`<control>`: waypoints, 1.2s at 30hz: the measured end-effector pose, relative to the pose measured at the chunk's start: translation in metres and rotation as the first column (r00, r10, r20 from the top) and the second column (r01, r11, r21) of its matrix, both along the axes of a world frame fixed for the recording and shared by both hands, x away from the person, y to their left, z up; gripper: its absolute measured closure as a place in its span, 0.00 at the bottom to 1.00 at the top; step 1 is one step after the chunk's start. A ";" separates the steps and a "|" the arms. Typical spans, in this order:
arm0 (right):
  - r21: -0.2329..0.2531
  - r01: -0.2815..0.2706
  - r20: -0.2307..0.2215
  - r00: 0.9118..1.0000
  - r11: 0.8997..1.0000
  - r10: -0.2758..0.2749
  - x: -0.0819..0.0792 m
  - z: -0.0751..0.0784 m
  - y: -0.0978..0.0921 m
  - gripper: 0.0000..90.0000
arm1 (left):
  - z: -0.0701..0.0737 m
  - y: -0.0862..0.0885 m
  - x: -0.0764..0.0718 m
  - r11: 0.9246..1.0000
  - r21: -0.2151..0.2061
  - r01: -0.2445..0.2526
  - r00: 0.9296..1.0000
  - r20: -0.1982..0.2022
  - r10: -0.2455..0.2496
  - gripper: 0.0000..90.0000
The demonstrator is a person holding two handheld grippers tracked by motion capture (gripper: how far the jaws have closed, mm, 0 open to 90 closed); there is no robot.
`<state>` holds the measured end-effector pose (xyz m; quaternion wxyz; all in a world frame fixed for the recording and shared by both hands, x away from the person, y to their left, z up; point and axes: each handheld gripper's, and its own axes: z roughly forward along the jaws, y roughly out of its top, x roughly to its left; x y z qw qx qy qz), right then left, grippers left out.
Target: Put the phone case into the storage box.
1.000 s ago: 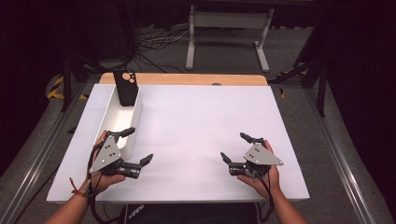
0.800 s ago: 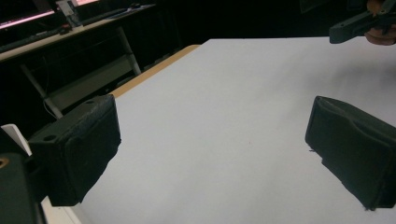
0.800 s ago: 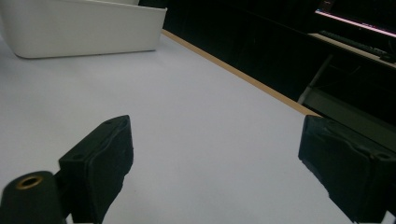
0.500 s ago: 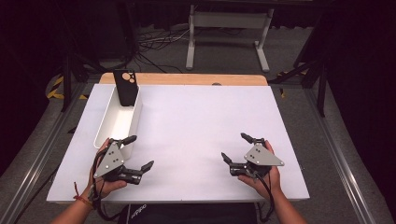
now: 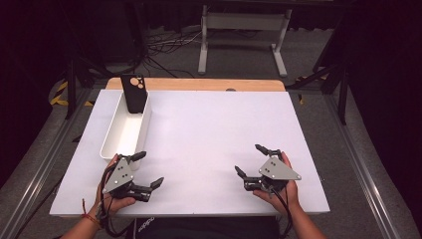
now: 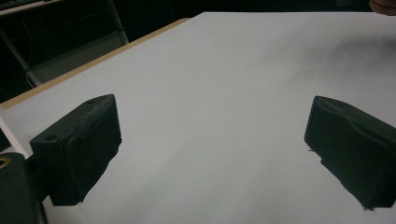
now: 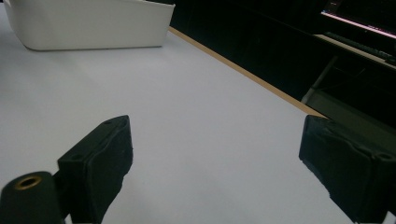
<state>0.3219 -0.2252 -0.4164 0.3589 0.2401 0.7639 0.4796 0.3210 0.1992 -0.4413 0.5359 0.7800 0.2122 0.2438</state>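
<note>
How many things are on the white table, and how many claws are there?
White bins: 1
Black phone cases, standing in the bin: 1
Claws, left claw and right claw, both open and holding nothing: 2
Total: 4

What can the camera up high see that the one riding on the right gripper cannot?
From the high view you get both hands, the left gripper and the right gripper held apart with open jaws, and a black phone case standing at the far end of the white bin. The right gripper view gives a close look at that gripper's own two black pads, wide apart with nothing between them, and a dark shelf edge beyond the table. Both share the white table and the bin's side wall.
</note>
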 end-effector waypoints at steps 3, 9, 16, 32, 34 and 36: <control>-0.003 0.000 0.001 1.000 1.000 0.000 -0.001 0.000 0.000 0.11 | 0.001 0.001 0.000 1.000 -0.001 0.000 1.000 0.007 0.000 0.05; 0.002 -0.004 0.003 1.000 1.000 0.004 -0.002 0.001 -0.001 0.11 | 0.002 -0.001 0.000 1.000 0.001 0.001 1.000 0.008 -0.001 0.05; -0.008 -0.005 0.005 1.000 1.000 0.005 -0.003 0.000 0.001 0.11 | 0.002 -0.001 -0.002 1.000 -0.002 0.009 1.000 0.010 -0.009 0.05; -0.026 -0.005 0.001 1.000 1.000 0.005 -0.003 -0.002 0.005 0.11 | 0.003 -0.002 -0.003 1.000 -0.014 0.013 1.000 0.014 -0.013 0.05; -0.024 -0.005 0.001 1.000 1.000 0.005 -0.004 -0.002 0.005 0.11 | 0.003 -0.002 -0.003 1.000 -0.007 0.015 1.000 0.013 -0.015 0.05; -0.024 -0.006 0.003 1.000 1.000 0.007 -0.004 -0.002 0.005 0.11 | 0.003 -0.002 -0.003 1.000 -0.001 0.015 1.000 0.015 -0.015 0.05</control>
